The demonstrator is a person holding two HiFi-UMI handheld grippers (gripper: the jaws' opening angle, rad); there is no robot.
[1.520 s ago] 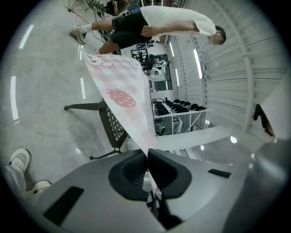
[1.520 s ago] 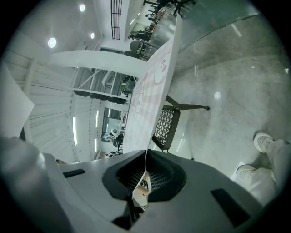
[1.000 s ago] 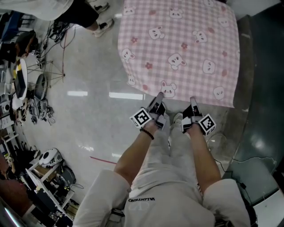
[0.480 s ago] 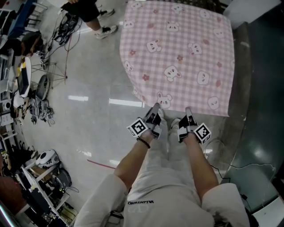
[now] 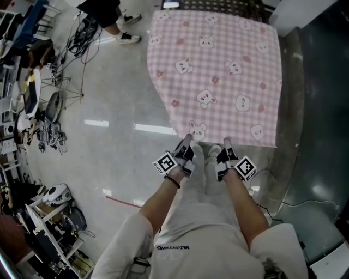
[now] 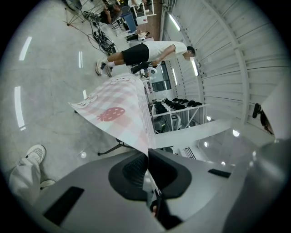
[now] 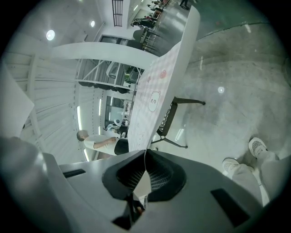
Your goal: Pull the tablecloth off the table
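A pink checked tablecloth (image 5: 218, 76) with bunny prints is stretched out in front of me, its far end over a dark mesh table (image 5: 218, 5). My left gripper (image 5: 187, 143) is shut on the near edge of the cloth (image 6: 122, 113), left of the middle. My right gripper (image 5: 226, 144) is shut on the same edge of the cloth (image 7: 152, 98) a little to the right. Both hold it close to my legs. In both gripper views the cloth runs straight out from between the closed jaws.
A person (image 5: 106, 13) in dark shorts stands at the far left of the table. Cables, tripods and gear (image 5: 38, 92) crowd the left side of the glossy floor. A dark floor strip (image 5: 316, 109) runs along the right. The table's legs (image 7: 175, 118) show under the cloth.
Both grippers have drawn back toward my body with the cloth. The tablecloth has slid nearer and more of the mesh table shows at its far end.
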